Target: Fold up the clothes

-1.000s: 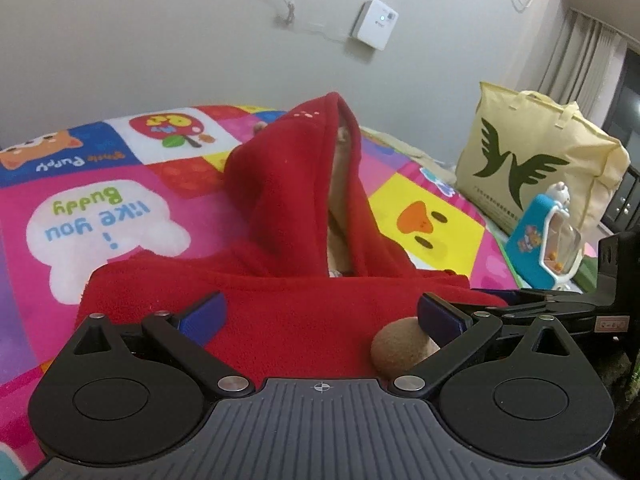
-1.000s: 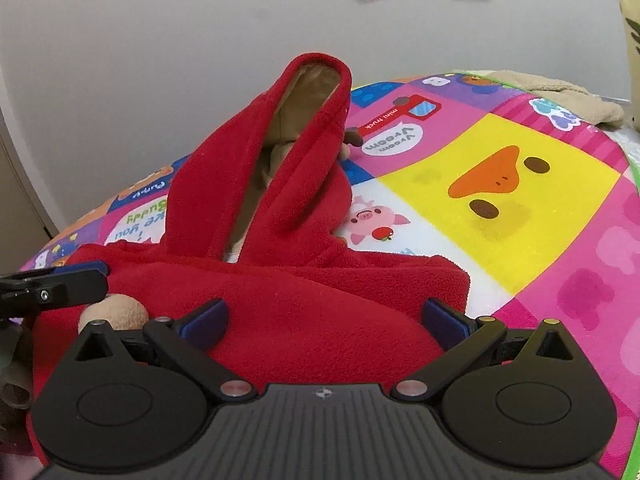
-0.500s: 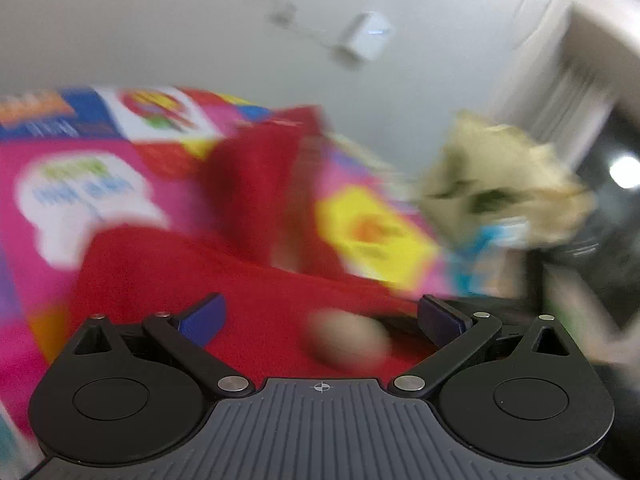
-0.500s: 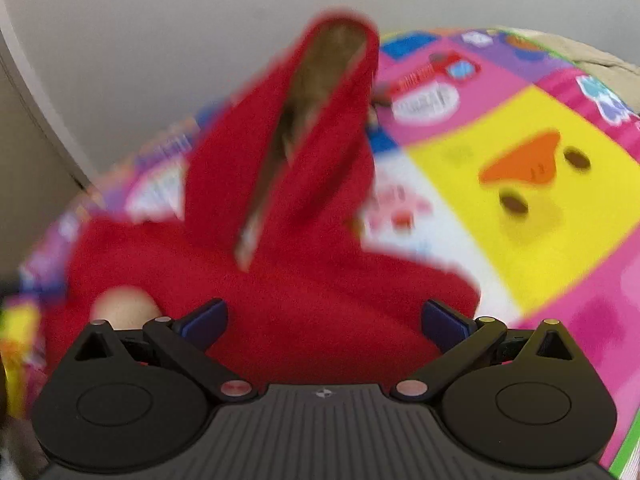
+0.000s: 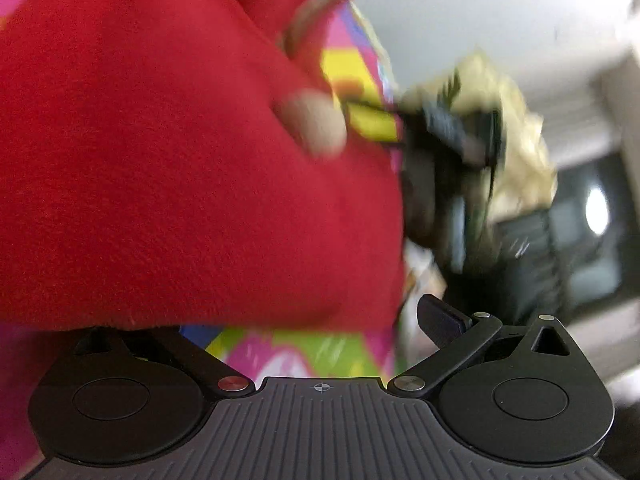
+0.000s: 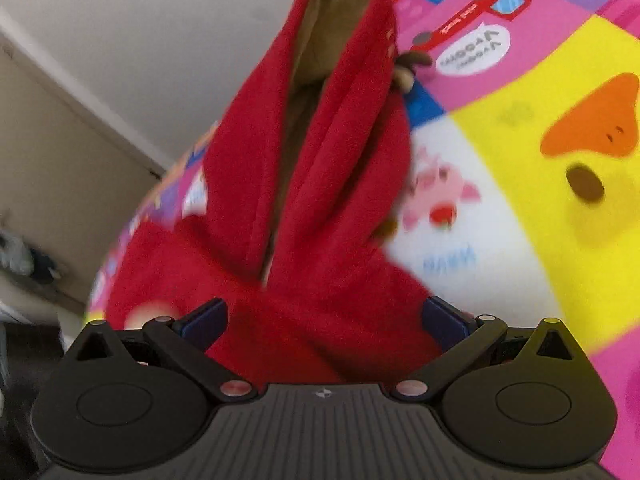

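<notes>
Lying on a bright patchwork mat [image 6: 520, 168], the red fleece hoodie [image 6: 312, 208] fills the centre of the right wrist view, its hood [image 6: 340, 20] raised at the far end with the tan lining showing. The right gripper [image 6: 324, 316] sits at the near hem, jaws spread wide with red fabric bunched between the two blue pads; neither pad visibly pinches it. A tan pom-pom [image 6: 148, 314] shows blurred at the near left of the garment. In the left wrist view the hoodie [image 5: 168, 152] fills the left and centre and hangs over the left finger of the left gripper [image 5: 320, 320]; only the right finger is visible, standing clear of the cloth, so the jaws read as spread. The pom-pom [image 5: 316, 124] lies on the fabric's right part. Farther right, blurred, are the right gripper [image 5: 448, 152] and a cream bag [image 5: 516, 128].
</notes>
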